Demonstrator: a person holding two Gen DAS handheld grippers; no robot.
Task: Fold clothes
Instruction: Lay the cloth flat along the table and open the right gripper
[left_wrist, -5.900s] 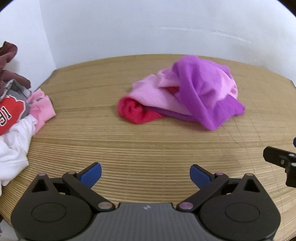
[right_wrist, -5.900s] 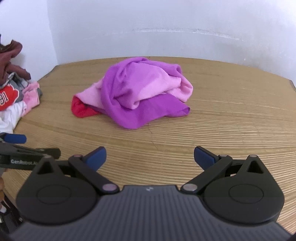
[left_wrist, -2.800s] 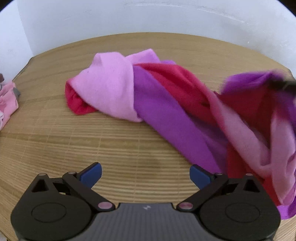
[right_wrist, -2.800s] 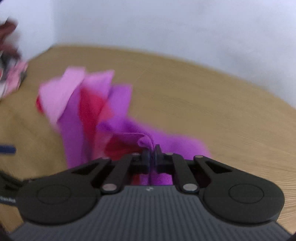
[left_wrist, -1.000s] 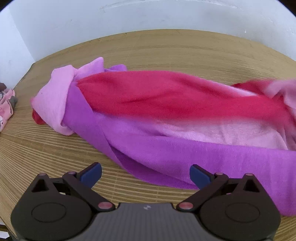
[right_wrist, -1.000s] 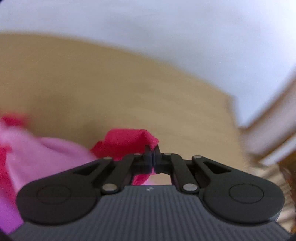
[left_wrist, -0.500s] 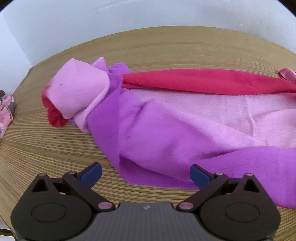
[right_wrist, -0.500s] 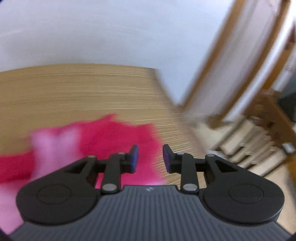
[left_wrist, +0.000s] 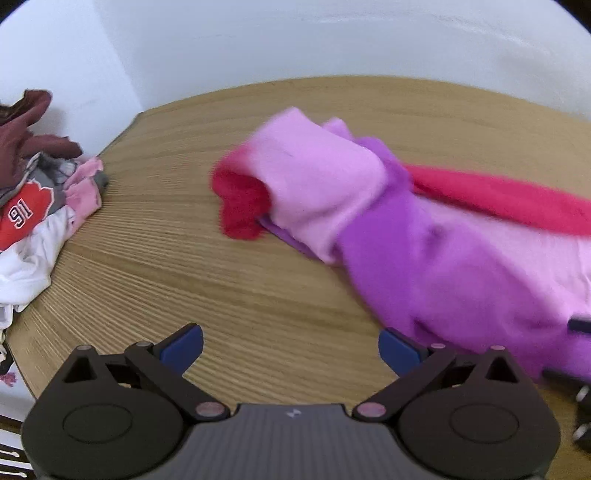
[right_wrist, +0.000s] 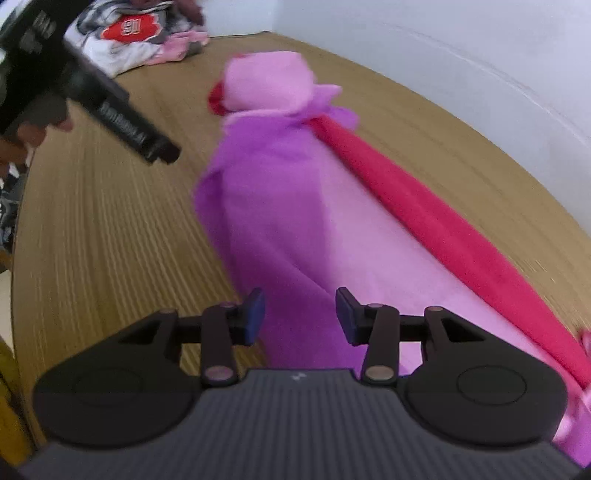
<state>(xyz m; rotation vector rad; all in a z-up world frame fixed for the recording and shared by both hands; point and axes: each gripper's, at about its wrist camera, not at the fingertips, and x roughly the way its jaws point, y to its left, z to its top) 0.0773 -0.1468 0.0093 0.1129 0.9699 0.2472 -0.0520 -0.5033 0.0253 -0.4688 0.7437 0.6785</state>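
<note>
Two tools frame the scene, each with black linkage arms and blue pads. Left tool (left_wrist: 291, 343): jaws spread wide, empty, hovering over bare worktop (left_wrist: 184, 266) — a pale wood surface with fine parallel ribbing and a curved far edge. Right tool (right_wrist: 300, 317): jaws parted, gripping nothing, poised just above the near end of the fleece garment (right_wrist: 295, 206). That garment lies stretched lengthwise on the worktop; its cloth looks soft and matte, in three bands — purple, pale pink, and a long crimson strip (right_wrist: 436, 218) running straight along one side. At its far end the fabric bunches into a rounded pale-pink lump (left_wrist: 317, 173) with a crimson fold tucked beneath. Farther off, at the worktop's corner by the white wall (left_wrist: 258, 40), sits a rumpled pile of clothes (left_wrist: 33, 206): white, pink, maroon, and a red patch bearing numerals.
</note>
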